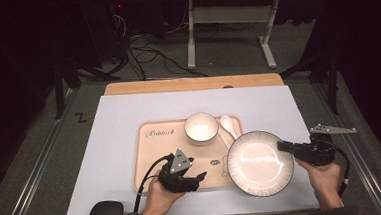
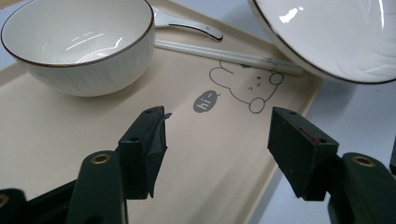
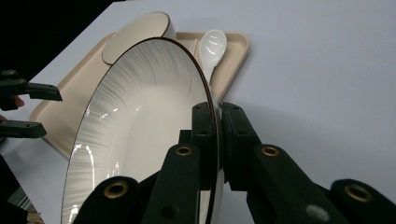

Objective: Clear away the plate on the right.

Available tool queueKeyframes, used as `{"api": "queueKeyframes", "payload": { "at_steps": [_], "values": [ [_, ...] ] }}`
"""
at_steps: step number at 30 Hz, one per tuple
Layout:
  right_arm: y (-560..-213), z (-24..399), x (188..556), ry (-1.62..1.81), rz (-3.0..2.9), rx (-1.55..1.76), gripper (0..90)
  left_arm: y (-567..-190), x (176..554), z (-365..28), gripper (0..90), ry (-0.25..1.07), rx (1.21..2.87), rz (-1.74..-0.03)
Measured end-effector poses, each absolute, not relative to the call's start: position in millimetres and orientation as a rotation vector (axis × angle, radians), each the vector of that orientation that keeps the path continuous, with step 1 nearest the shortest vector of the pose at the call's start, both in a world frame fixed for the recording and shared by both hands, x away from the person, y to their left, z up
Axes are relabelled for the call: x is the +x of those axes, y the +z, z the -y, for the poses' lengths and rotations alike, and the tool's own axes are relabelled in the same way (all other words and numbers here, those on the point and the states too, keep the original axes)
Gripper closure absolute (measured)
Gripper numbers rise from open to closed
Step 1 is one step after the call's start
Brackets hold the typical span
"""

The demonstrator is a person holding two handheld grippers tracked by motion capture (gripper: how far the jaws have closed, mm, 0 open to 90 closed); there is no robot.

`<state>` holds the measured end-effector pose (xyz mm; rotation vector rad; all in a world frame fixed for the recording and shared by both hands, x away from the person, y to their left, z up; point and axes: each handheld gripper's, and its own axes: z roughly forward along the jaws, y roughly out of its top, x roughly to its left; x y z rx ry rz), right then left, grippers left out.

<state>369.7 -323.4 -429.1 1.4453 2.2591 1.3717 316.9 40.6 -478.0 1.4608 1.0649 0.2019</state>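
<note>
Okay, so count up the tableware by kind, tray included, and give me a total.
Plates: 1
Bowls: 1
Spoons: 1
Chopsticks: 1 pair, as far as can be told
Trays: 1
Total: 5

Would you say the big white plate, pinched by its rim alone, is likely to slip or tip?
Probably slippery: the plate looks glossy and glazed. Likely to sag, since the right tool grips only one edge. Seemingly ceramic, so fragile if dropped.
</note>
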Motion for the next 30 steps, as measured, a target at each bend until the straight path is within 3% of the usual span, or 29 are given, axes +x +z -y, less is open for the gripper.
{"api": "queueKeyframes", "payload": {
  "at_steps": [9,20,30],
  "values": [
    [-433,297,386,1.397,-2.348,1.382,86.1,-471,322,-38,37.3,0.189,1.421,-1.093],
    [-433,257,401,1.425,-2.44,1.26,86.0,-464,324,-33,43.4,0.191,1.384,-1.141],
    [-433,234,404,1.467,-2.49,1.204,86.0,-473,333,-36,54.1,0.11,1.405,-1.211]
  ]
}}
